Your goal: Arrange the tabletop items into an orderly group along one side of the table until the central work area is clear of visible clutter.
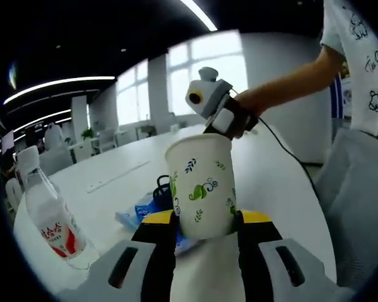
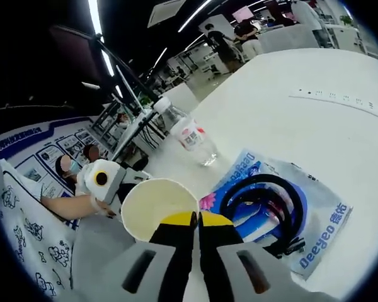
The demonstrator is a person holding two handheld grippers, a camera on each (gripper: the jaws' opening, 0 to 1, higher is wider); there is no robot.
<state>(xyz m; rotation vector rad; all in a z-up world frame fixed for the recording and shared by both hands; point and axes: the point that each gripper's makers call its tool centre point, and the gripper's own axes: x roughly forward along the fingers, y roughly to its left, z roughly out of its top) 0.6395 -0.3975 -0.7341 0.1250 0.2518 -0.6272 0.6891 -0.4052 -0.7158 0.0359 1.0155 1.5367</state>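
Holding the paper cup between the yellow-tipped fingers of the left gripper, we had it upright and clamped low on its wall, its printed leaves facing us. In the right gripper view the same cup showed its empty inside, sitting just beside the right gripper, whose fingers were pressed together with nothing between them. We could see that gripper from the left gripper view too, hovering above and behind the cup's rim in a person's hand.

The water bottle stood upright on the white tabletop, off to one side of the cup; from the right gripper view it stood near the tabletop edge. A blue packet lay flat close by, with a black coiled cable resting on it.

We judged the step in hand to be carrying the cup to a spot beside the bottle. To do it well, we thought the grip should stay light, since a thin paper wall would likely crush under a hard squeeze, and the cup should travel level and land flat before the fingers opened. The packet and cable remained in the middle, so the clearing looked far from finished.
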